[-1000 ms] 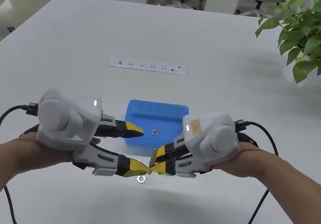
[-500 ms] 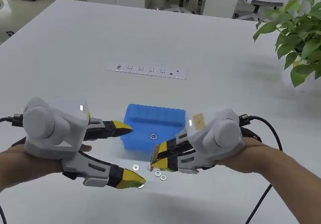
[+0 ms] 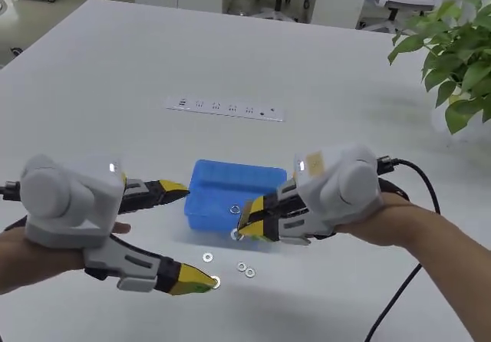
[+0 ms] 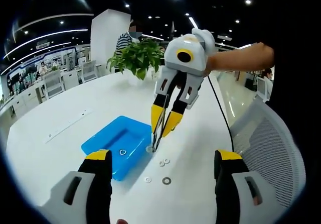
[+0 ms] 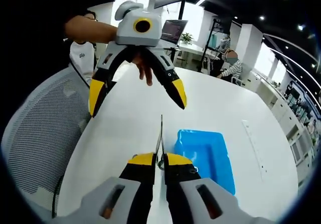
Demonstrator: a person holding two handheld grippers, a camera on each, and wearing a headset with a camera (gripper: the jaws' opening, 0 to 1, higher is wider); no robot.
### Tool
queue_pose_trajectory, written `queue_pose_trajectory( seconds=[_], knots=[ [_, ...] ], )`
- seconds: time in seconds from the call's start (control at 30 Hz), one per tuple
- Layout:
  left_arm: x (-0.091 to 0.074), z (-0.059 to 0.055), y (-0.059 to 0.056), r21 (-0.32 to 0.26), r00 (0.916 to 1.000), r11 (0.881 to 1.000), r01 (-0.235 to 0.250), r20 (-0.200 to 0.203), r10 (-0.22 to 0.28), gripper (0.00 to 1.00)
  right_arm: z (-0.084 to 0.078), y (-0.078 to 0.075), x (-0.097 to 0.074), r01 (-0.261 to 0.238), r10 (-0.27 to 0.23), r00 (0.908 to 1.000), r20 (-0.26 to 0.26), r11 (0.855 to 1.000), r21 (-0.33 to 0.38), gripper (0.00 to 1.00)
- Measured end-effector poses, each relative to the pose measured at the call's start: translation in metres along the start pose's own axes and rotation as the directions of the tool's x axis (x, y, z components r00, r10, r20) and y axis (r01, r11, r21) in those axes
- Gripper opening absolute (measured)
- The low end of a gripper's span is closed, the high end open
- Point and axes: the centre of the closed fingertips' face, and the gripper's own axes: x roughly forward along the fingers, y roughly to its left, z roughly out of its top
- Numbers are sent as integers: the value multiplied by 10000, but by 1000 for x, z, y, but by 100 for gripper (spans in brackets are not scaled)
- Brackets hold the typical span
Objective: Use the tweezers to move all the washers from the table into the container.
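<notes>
The right gripper (image 3: 247, 229) is clamped shut on the tweezers (image 5: 161, 133), which stick out past its yellow jaw tips and angle down toward the table (image 3: 330, 73). In the left gripper view the tweezer points sit at a washer (image 4: 149, 148) just beside the near edge of the blue container (image 3: 230, 185). I cannot tell whether the points have pinched that washer or are only touching it where it lies.

The left gripper (image 3: 192, 236) holds nothing. Its jaws are spread wide apart, and the lower one rests low, close to the table.

The step in hand looks like a pick-up at the container's rim. If the washer is gripped, the next move is a short lift over the wall and a release inside. If it is not, the points must first close across the ring's edge. The ring is thin and flat, so it could easily slip or flick away.

The container holds 1 washer (image 3: 235, 209) near the middle of its floor. 4 more lie loose on the table in front of it: 1 alone (image 3: 207, 258), a pair almost touching (image 3: 245, 269), and 1 beside the left gripper's lower jaw tip (image 3: 216, 282).
</notes>
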Motion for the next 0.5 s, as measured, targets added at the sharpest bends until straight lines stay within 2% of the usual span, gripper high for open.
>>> queue_pose_trajectory(
  seconds=[0.5],
  knots=[
    [-3,0,8,26,9996,9996,-269,118,269,98,-7,-26,-4,498,-498,9988,-36,9986,163,8]
  ],
)
